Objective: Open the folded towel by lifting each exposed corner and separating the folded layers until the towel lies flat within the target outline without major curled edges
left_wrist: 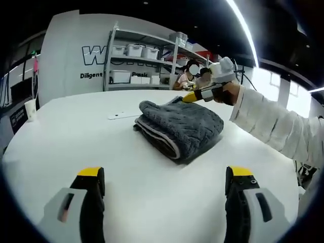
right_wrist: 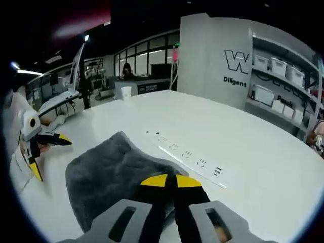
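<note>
Towel [left_wrist: 179, 129] folded, mid-bench [left_wrist: 76, 142], dead ahead of my left hand-held gripper [left_wrist: 164, 190] | left jaws spread wide, well short of it | right hand-held gripper [right_wrist: 169, 185] pressed together over towel's far edge, nearer, so my right hand lifts first

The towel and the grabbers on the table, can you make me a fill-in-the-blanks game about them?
1. The towel on the white table is the colour ____.
2. The towel is not spread flat; it is ____ into layers.
3. In the left gripper view, the left gripper has its jaws wide ____.
4. In the right gripper view, the right gripper has its yellow tips pressed ____ at the towel's edge.

Missing words: grey; folded; open; together
</note>
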